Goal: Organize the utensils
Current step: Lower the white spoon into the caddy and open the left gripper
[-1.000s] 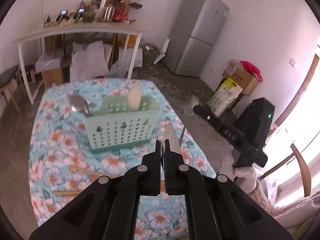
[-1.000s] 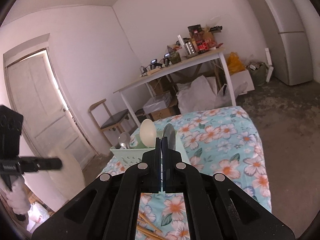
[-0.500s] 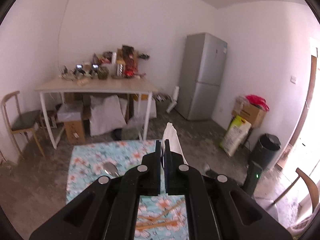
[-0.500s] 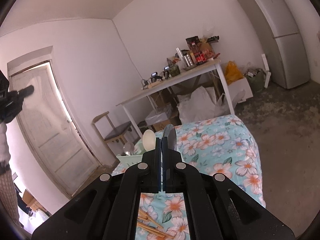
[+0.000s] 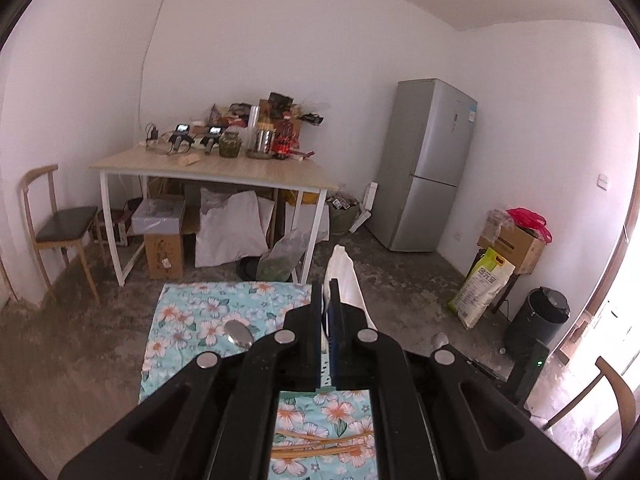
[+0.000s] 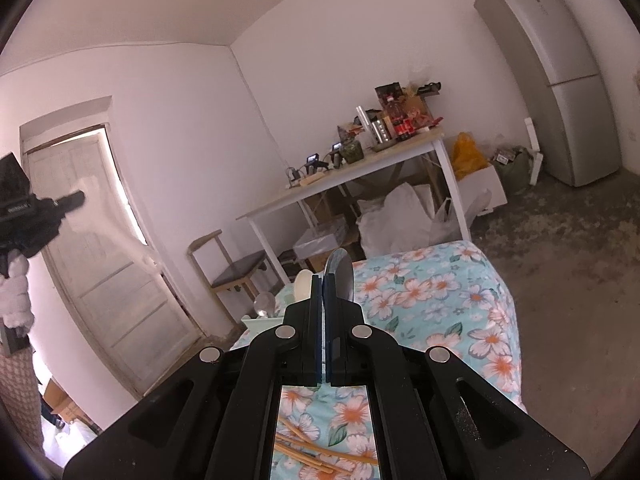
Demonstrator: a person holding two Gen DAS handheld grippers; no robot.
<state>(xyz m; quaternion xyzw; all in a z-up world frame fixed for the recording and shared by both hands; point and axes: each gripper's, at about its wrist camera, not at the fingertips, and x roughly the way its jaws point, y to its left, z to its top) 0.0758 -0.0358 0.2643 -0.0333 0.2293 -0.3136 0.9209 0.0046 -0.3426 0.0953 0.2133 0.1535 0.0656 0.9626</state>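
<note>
Left gripper (image 5: 329, 308): you are clamping a white spatula (image 5: 345, 280), pointing forward | right gripper (image 6: 322, 304): you are clamping a metal spoon (image 6: 339, 274) | green holder (image 6: 262, 322): lying ahead-left of the right gripper, nearer to it.

The left gripper (image 5: 329, 292) body hides the near half of the flowered table (image 5: 188, 308), and only a middle stretch of the chopsticks (image 5: 320, 444) shows between its arms. In the right wrist view the green caddy (image 6: 260, 322) at the table's far left edge is mostly covered, one pale corner showing. The person (image 6: 16, 292) is cut off by the left edge and blurred.
</note>
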